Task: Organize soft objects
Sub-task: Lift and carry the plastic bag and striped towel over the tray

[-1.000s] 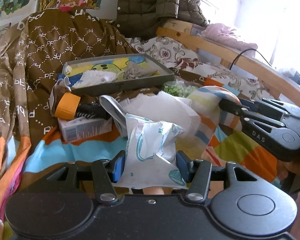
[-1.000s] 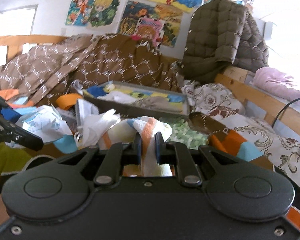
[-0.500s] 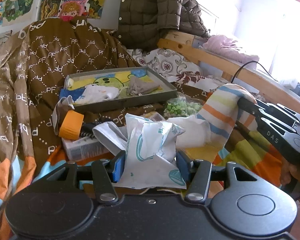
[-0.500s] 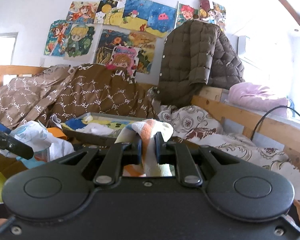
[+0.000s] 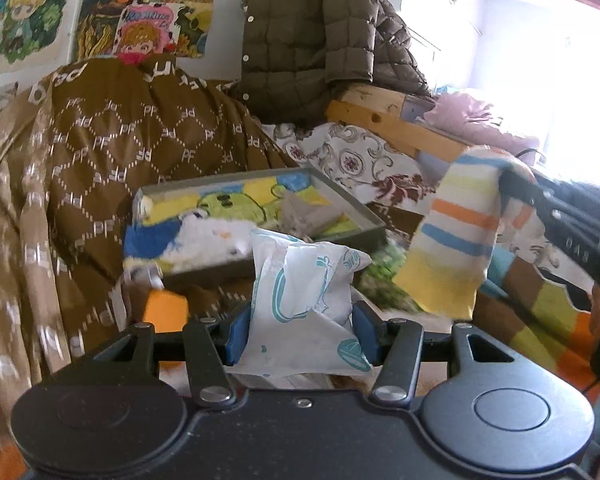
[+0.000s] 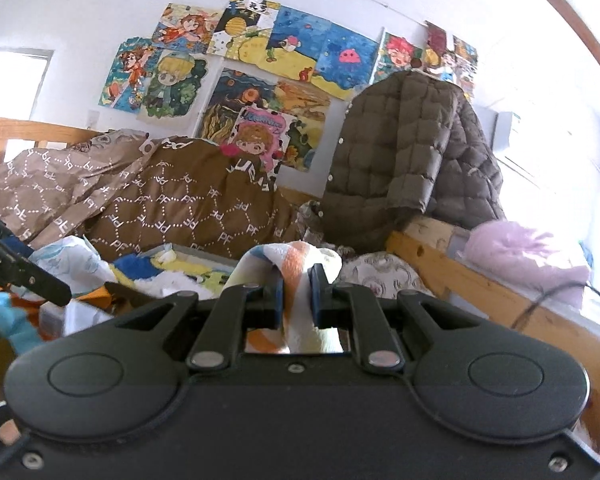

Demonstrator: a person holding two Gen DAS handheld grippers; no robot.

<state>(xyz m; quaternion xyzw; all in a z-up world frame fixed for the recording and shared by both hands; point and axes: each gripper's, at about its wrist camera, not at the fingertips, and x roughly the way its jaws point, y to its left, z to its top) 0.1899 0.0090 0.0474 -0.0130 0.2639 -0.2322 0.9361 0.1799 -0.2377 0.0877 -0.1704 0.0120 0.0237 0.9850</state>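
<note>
Orange object (image 5: 165, 308) motion-blurred, green patch (image 5: 384, 276) smeared, tray (image 5: 356, 212) partly hidden

Counts: two tongs, left tongs (image 5: 302, 334) and right tongs (image 6: 296, 296). One white crinkly packet with teal print (image 5: 306, 292). One striped towel (image 5: 456, 236). One grey tray (image 5: 356, 204) on the bed, holding roughly three soft pieces, blurred so not sure. One orange item (image 5: 166, 308), blurred. One brown patterned duvet (image 5: 132, 144). One quilted brown jacket (image 6: 404, 152). One pink bundle (image 6: 528, 256) on the bed rail. About ten drawings on the wall (image 6: 260, 68).
</note>
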